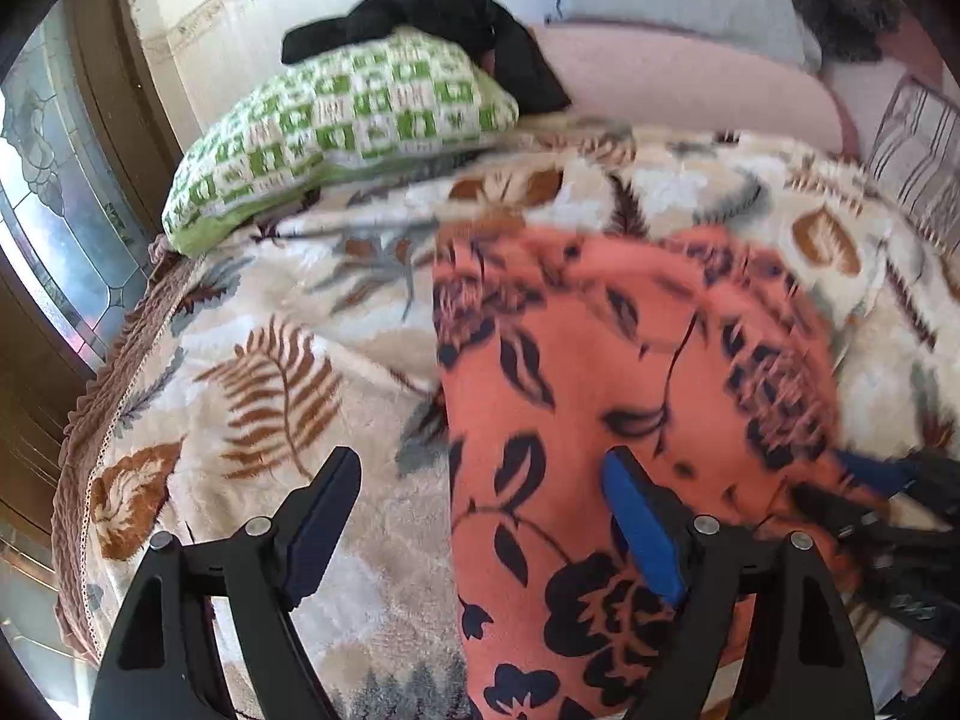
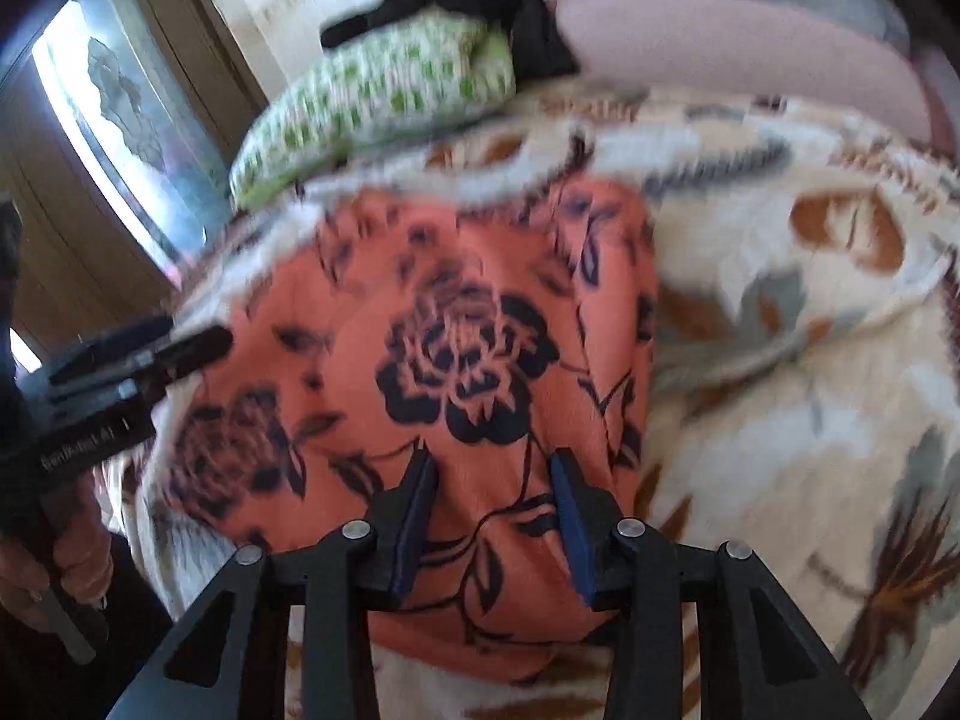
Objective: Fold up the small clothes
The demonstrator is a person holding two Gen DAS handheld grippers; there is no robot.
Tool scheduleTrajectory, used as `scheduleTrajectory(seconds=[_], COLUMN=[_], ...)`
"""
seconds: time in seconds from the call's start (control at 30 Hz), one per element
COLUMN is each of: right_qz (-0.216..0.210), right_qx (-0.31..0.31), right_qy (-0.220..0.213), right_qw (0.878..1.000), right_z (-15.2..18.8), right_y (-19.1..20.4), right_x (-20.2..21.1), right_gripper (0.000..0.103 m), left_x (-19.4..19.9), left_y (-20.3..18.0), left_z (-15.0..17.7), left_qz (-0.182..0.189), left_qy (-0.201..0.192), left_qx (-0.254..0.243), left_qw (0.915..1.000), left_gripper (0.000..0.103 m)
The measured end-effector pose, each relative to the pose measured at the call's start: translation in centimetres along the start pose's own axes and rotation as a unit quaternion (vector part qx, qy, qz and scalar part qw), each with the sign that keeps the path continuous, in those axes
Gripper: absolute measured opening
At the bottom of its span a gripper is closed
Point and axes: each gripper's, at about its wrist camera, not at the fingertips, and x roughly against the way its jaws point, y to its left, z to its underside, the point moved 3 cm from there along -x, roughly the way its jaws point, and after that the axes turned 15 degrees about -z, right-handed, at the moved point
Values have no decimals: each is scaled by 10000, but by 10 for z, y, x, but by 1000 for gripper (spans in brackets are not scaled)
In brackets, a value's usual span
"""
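An orange cloth with black flowers [image 1: 606,396] lies on the bed's leaf-print blanket [image 1: 288,396]; it also shows in the right wrist view [image 2: 456,360]. My left gripper [image 1: 480,474] is open and empty, straddling the cloth's left edge. My right gripper [image 2: 492,462] is open and empty, just above the cloth's near part. In the right wrist view the left gripper [image 2: 198,342] shows at the cloth's left side. In the left wrist view the right gripper [image 1: 882,480] shows blurred at the right edge.
A green-and-white checked pillow [image 1: 336,120] lies at the head of the bed with a black garment [image 1: 444,18] draped over it. A pink cushion [image 1: 690,78] sits behind. A window [image 1: 60,228] and the bed's brown trimmed edge [image 1: 96,432] are on the left.
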Motion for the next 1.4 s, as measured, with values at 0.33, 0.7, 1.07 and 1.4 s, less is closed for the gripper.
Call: scheduleTrajectory(seconds=[0.33,0.7,1.07,1.4], right_qz=[100,188,416,616], right_qx=[57,-51,224,559], right_qy=[-279,-1865,-2689,-3168], right_qw=[9995,9823,9620,9448], right_z=[2,0,0,5], right_y=[19,53,107,156], right_x=[42,157,253,298], right_gripper=[43,58,63,70], left_x=[43,160,258,307], left_y=[26,47,62,78], left_z=[-3,-23,-26,-20], left_qz=[-13,-159,58,-104], left_qy=[-373,-1349,-2067,-2427], left_qx=[325,323,560,665], left_qw=[9988,9902,9768,9678], left_gripper=[88,88,95,103])
